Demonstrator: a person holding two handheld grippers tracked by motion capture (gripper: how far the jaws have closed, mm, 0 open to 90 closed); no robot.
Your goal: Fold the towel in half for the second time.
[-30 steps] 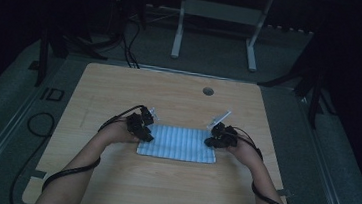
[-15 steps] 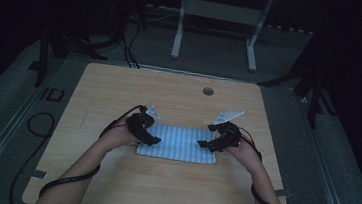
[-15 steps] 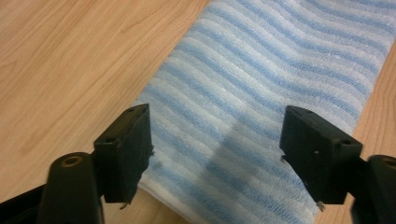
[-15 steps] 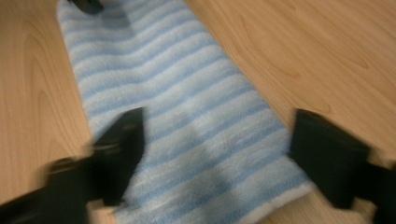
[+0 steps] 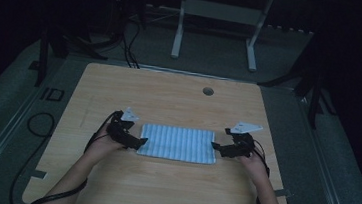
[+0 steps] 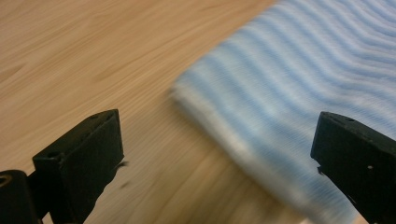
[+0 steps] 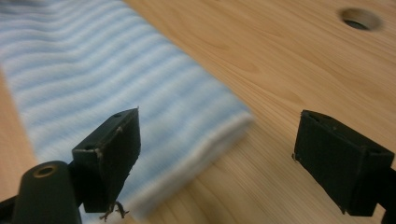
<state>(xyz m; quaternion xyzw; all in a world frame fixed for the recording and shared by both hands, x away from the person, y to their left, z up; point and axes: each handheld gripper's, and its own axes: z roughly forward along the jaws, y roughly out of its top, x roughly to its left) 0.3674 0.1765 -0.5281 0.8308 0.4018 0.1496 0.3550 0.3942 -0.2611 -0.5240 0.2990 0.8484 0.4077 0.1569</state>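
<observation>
A folded cloth [image 5: 177, 143] lies flat on the bench [image 5: 169, 96], toward the person's side and about midway across. The left claw [image 5: 141, 142] sits just beside the cloth's left end, the right claw [image 5: 216, 148] just beside its right end, each pointing inward at the cloth. A hole [image 5: 208, 91] lies in the bench behind the cloth, well apart, toward the far edge.

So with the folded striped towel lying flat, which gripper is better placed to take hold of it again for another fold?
Roughly even, slightly the left gripper: its open jaws sit right at the striped towel's left end. The right gripper, also open, sits just off the right end.
</observation>
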